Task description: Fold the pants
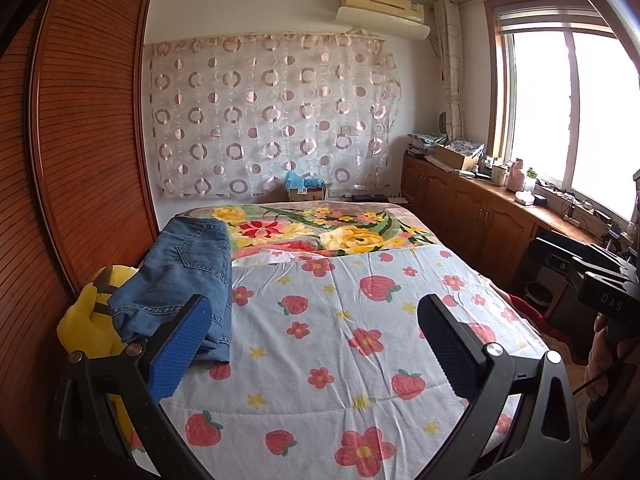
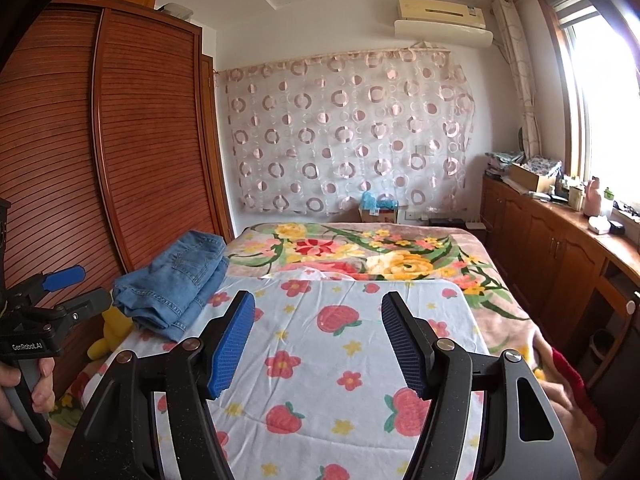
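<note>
One pair of jeans [image 1: 182,280] lies folded in a stack at the left edge of the bed, partly on the strawberry sheet [image 1: 340,340] and just beside one yellow plush toy [image 1: 90,320] that sits between the bed and the wardrobe [image 1: 80,120]. Two grippers are in view, both above the sheet and neither touching the jeans. The left gripper [image 1: 314,344] has its jaws spread wide with nothing between them; its left blue pad overlaps the near end of the jeans in the picture only. The right gripper [image 2: 318,344] also stands open and empty, its two blue pads apart over bare sheet. One floral blanket [image 2: 360,256] covers the far half of the bed. One air conditioner [image 2: 440,20] hangs above one circle-patterned curtain [image 2: 340,136]. The small things on the sideboard [image 2: 560,232] are too small to count, perhaps a dozen.
</note>
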Tool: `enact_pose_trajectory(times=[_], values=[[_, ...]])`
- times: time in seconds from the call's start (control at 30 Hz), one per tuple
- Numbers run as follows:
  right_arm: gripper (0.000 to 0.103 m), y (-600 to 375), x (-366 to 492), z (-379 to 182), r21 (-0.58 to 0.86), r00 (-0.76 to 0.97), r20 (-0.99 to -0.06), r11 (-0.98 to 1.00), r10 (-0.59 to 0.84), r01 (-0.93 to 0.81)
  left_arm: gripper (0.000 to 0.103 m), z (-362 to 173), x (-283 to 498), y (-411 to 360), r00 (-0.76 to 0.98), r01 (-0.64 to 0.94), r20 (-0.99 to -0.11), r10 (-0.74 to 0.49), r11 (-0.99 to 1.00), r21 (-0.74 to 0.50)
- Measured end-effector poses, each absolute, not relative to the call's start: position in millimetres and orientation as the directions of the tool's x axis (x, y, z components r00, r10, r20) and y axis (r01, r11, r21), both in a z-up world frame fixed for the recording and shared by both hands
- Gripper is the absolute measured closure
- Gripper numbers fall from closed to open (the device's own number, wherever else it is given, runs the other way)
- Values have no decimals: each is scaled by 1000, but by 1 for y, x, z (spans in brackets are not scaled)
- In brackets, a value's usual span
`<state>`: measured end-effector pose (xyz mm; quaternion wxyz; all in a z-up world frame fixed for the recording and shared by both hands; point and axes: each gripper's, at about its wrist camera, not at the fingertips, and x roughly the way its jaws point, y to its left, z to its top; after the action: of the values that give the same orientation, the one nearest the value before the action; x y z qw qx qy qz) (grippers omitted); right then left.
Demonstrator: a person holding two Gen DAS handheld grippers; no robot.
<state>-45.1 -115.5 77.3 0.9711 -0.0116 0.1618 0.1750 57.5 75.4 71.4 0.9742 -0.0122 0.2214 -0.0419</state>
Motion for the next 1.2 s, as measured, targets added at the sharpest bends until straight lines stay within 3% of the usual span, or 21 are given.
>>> enact_pose_trajectory(times=[1.2], values=[[35,-120,-47,77,33,887,-317,938,336,-344,0,73,55,79,901,71,-425,-82,997,-42]])
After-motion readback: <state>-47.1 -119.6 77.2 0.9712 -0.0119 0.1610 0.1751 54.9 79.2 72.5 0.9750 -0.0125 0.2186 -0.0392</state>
